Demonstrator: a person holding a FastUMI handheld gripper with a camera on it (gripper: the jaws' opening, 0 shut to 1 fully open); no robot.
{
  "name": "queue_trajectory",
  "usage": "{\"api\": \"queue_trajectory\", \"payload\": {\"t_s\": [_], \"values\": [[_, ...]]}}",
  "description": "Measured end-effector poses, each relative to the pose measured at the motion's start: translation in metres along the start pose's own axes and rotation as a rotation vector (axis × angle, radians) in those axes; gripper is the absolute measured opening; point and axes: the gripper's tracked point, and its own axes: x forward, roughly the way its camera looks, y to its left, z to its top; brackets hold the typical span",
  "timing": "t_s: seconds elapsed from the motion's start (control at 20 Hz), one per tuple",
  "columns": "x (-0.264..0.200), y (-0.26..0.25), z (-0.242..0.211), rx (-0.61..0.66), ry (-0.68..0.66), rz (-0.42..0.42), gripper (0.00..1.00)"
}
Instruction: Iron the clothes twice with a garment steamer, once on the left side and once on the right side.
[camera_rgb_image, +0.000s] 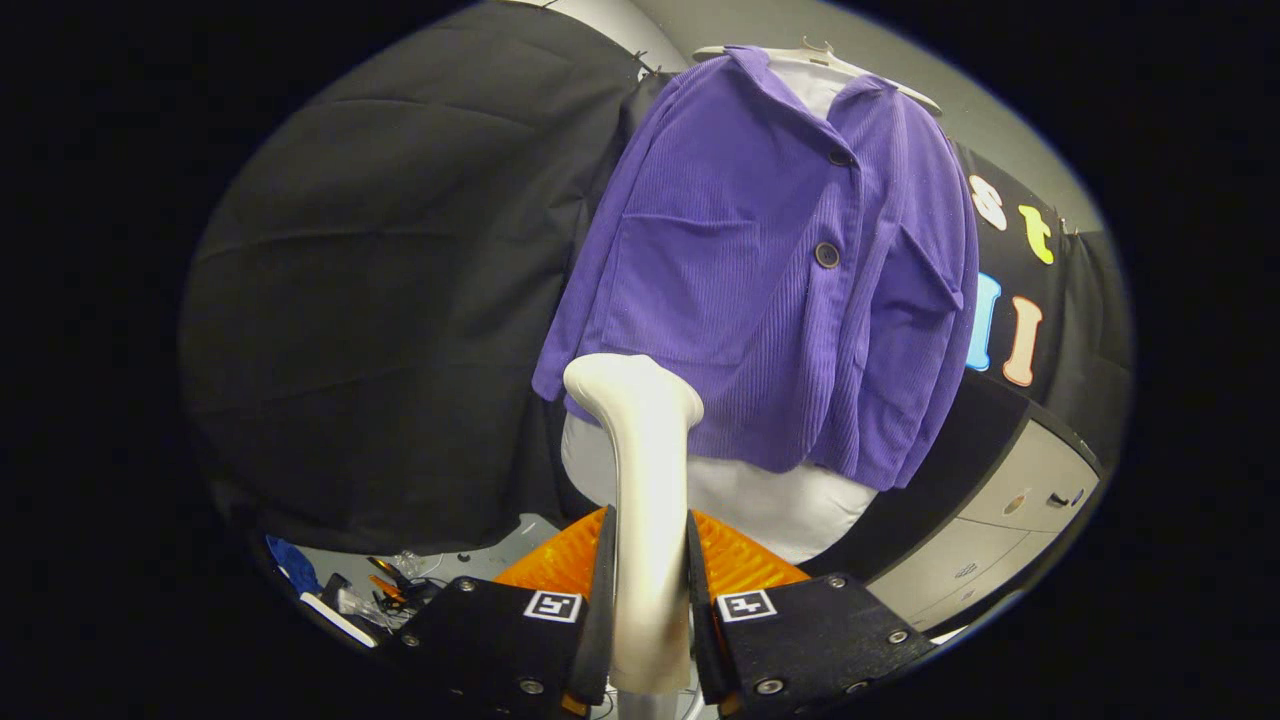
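Observation:
A purple ribbed jacket (760, 280) with dark buttons hangs on a white hanger (830, 62) over a white garment (760, 500) in front of the black booth wall. My gripper (648, 560) is shut on the handle of a cream garment steamer (645, 470). Both fingers press on the handle from either side. The steamer rises between the fingers, and its head sits at the lower hem of the jacket's left side. Whether the head touches the cloth I cannot tell.
A pale cabinet (1010, 510) with drawers stands to the right, below the jacket. Loose clutter, tools and a blue item (340, 585) lie on the floor to the left of the fingers. Black cloth (400, 300) hangs to the jacket's left.

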Motion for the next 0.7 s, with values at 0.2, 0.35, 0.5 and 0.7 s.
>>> {"api": "queue_trajectory", "payload": {"t_s": [0.2,0.35,0.5,0.7], "values": [[-0.021,-0.008,-0.013,0.061,0.024,0.016,0.35],[-0.06,-0.027,0.001,0.133,-0.024,0.032,0.35],[-0.1,-0.068,0.027,0.207,-0.114,0.021,0.35],[-0.155,-0.133,0.051,0.262,-0.19,-0.009,0.35]]}}
